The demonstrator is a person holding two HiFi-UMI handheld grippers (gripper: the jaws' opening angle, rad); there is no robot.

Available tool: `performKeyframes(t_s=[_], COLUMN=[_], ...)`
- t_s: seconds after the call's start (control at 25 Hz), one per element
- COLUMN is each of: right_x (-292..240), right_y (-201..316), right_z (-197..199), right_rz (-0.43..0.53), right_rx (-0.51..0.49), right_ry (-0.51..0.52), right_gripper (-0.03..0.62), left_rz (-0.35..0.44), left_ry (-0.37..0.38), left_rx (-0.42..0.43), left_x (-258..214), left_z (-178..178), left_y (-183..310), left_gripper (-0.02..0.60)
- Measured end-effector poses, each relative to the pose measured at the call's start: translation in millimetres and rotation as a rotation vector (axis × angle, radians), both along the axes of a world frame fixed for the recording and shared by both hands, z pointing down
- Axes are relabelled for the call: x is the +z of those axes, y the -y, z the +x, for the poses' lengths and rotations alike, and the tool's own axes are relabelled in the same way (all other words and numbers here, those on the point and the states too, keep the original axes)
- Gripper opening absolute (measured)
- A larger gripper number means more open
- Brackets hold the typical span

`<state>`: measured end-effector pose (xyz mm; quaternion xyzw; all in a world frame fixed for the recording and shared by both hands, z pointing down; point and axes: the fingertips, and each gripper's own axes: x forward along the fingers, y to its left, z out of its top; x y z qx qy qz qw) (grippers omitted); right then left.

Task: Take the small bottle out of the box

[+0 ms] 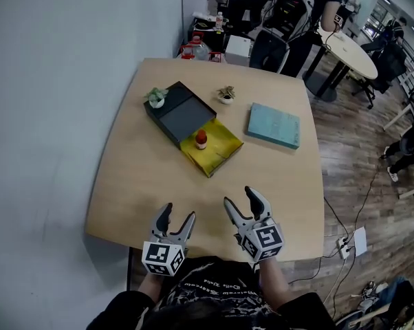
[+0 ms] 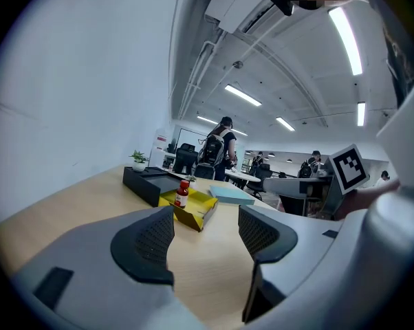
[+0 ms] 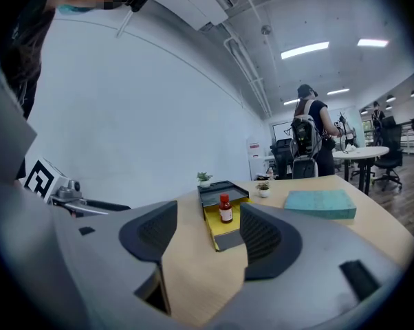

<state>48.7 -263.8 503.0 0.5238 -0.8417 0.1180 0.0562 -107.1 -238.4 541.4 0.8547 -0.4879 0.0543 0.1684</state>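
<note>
Teal slab on wooden table; 2 potted plants (small) farther back.

No text, label or number is legible anywhere.

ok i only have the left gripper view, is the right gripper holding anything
observer: no, the right gripper is open with nothing between its jaws
operator: where's the bottle from above
observer: the small bottle stands upright in the yellow tray, at the end next to the black box
operator: which gripper is closer to it
observer: the right gripper; the left gripper sits a little further back, near the table edge
</note>
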Motion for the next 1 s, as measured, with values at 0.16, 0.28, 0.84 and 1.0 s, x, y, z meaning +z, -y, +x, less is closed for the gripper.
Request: performKeyframes(t_s=[0.16,0.28,0.84,1.0], right_x=[-7.3,-16.3,-28.4,-25.4], right_y=[19.3,34.2,111.3,132.7], right_z=[-2.2,-6.7,-31.6,-38.4], right_rz=[0.016,0.026,0.032,0.023], right_rx=[-0.017,-0.045,-0.142,-0.157], right_ry=[-0.02,-0.038,-0.116,-0.115], right_gripper=[0.291,0.291,0.288,0.288], left_rz=[-0.009,-0.01,-0.015,-0.023], left_ry=[0.006,0.005,-0.001,0.005], left_rx=[-0.011,-0.02,-0.042,-0.057], left_x=[2.2,-0.1,1.3,4.0], left_z=[-1.8,-1.8,-4.3,-7.6], left_y=[6.6,9.6,23.0,25.1], left_gripper=[0.299,0.299,0.299,0.299])
